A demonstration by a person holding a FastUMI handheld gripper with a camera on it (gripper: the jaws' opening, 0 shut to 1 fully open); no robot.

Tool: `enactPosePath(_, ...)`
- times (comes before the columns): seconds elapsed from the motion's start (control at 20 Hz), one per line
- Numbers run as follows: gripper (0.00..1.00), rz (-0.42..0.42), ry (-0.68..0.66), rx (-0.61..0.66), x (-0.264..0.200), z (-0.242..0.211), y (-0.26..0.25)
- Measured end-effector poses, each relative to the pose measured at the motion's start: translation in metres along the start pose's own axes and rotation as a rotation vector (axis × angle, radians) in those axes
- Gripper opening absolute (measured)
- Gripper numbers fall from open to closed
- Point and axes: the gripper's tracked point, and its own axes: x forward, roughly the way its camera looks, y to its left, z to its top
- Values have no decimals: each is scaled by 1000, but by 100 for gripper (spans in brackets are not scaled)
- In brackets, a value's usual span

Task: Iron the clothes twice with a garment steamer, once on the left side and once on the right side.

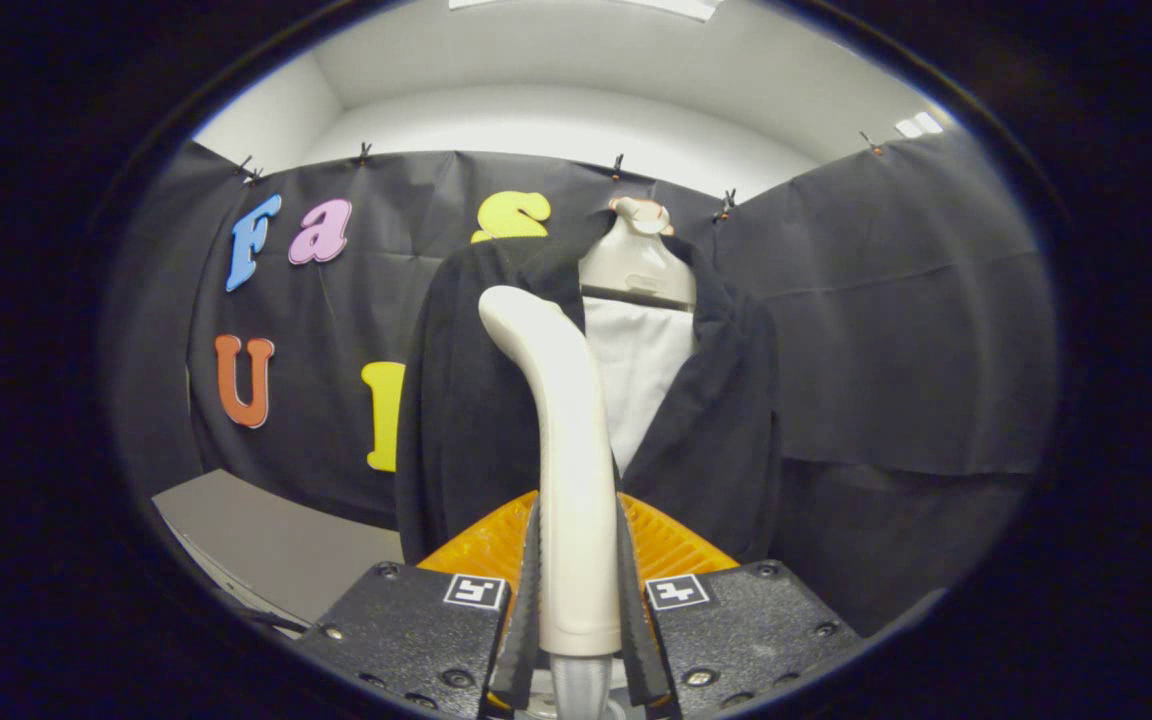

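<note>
A grey desk [266, 545] lies low at the left. The hand-held gripper [579, 600] points forward, both fingers clamped on the garment steamer [561, 440], whose long axis stands upright, head seemingly bent left, before the dark jacket [716, 420] on its mannequin [636, 265].

smooth glossy plastic steamer handle [566, 440], matt dark cloth jacket [726, 420], smooth plastic mannequin neck [636, 262], matt cloth wall [896, 330].

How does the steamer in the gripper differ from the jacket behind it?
The steamer is pale, rigid and clamped between the gripper fingers; the jacket is dark, soft and hangs open on a mannequin beyond them. The steamer is narrow; the jacket is broad. Both stand upright.
</note>
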Motion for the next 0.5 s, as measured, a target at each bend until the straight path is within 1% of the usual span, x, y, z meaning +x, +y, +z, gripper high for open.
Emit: enactPosePath(0.5,38,-22,140,10,-12,-68,-9)
